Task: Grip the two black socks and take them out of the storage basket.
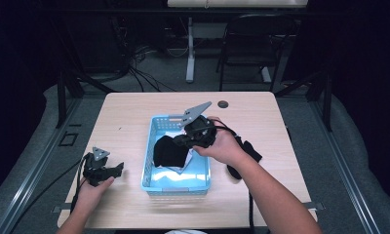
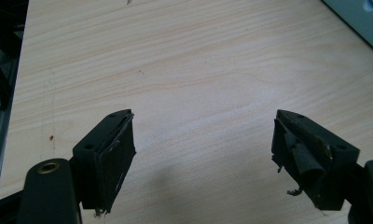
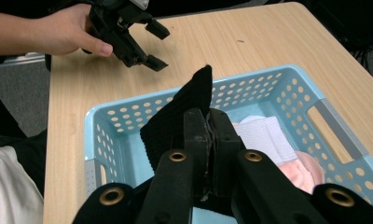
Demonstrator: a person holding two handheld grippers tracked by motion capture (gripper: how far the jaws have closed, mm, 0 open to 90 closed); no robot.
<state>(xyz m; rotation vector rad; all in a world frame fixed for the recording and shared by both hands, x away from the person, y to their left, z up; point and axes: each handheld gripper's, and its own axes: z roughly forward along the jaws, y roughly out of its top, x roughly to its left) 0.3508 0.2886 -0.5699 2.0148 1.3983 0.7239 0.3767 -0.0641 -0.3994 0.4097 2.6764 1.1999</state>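
While right tool (image 3: pixel 208 135) clenches black cloth (image 3: pixel 180 112) above blue basket (image 3: pixel 287 88), left tool (image 2: pixel 203 154) rests released over bare desk (image 2: pixel 175 56). Risk: thin pinch at cloth edge slips, cloth drops back onto white item (image 3: pixel 264 133).

A pale wooden worktop (image 1: pixel 134 117) stands on a grey floor (image 1: pixel 159 73) in a dim room. Beyond the worktop's far edge a black chair (image 1: pixel 251 44) stands beside a white table leg (image 1: pixel 190 48), with dark cables (image 1: pixel 139 73) trailing left of that leg.
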